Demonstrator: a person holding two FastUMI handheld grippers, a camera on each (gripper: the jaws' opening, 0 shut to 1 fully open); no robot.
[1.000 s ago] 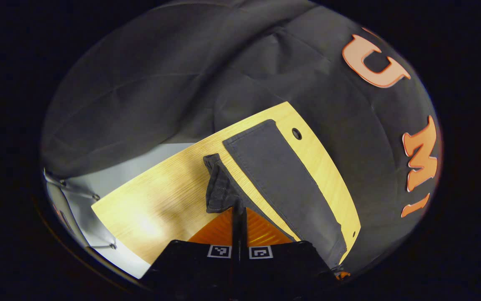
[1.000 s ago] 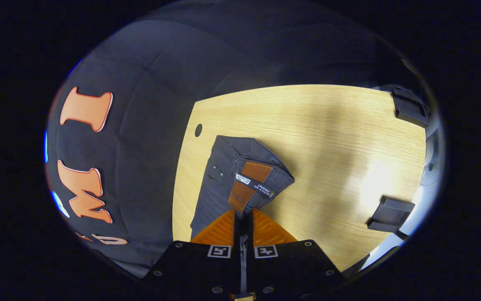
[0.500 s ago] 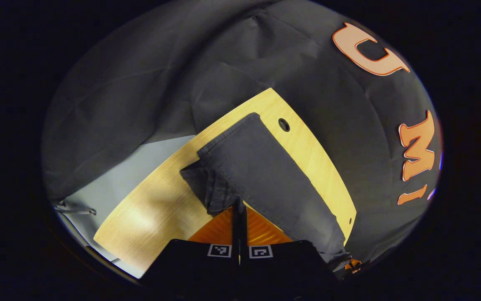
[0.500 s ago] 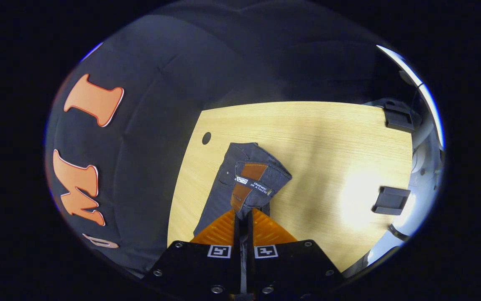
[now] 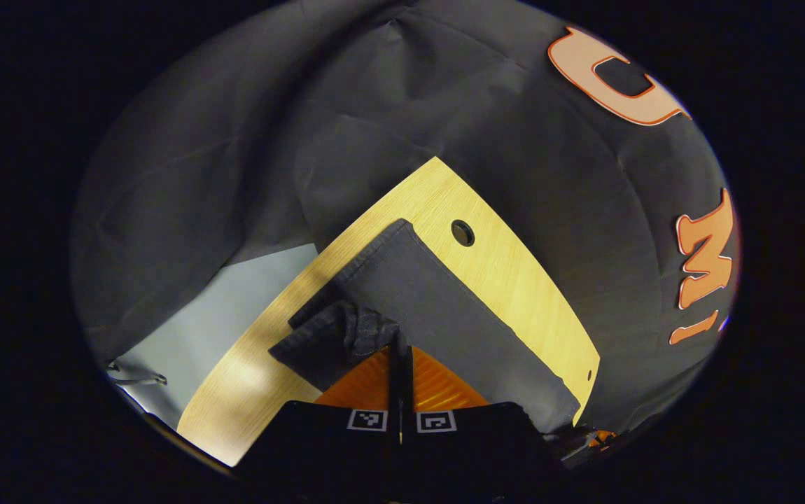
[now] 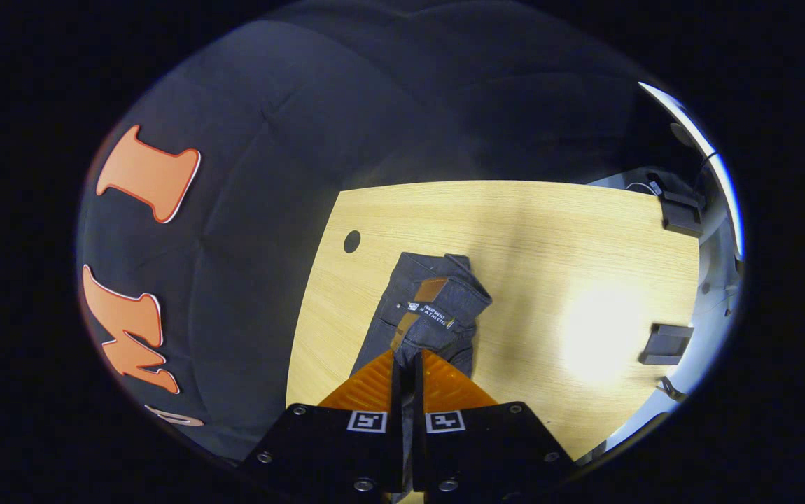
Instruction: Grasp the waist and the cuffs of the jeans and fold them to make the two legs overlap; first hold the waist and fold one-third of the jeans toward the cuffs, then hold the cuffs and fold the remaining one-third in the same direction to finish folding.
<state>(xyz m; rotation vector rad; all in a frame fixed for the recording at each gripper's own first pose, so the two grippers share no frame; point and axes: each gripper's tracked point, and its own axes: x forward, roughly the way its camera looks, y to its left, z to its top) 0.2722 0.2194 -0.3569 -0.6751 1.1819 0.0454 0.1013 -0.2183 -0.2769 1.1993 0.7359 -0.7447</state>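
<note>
With my left gripper [image 5: 400, 348] pinching a cuff and my right gripper [image 6: 408, 358] pinching the waist of the jeans [image 5: 437, 308] on the table [image 6: 549, 231], I judge I'm overlapping the legs, aligning edges next.

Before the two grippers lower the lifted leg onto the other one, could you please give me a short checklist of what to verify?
1. Left gripper clamped on the cuff: ok, jaws closed on the denim.
2. Right gripper clamped on the waist by the leather patch: ok, jaws closed on the fabric.
3. Other leg of the jeans lying flat on the table: ok in the left gripper view.
4. Lifted cuff lined up with the flat cuff: not ok, it sits offset to one side.
5. Bare wood beside the jeans for setting down: ok.
6. Fabric smooth between the two grips: cannot tell.
</note>
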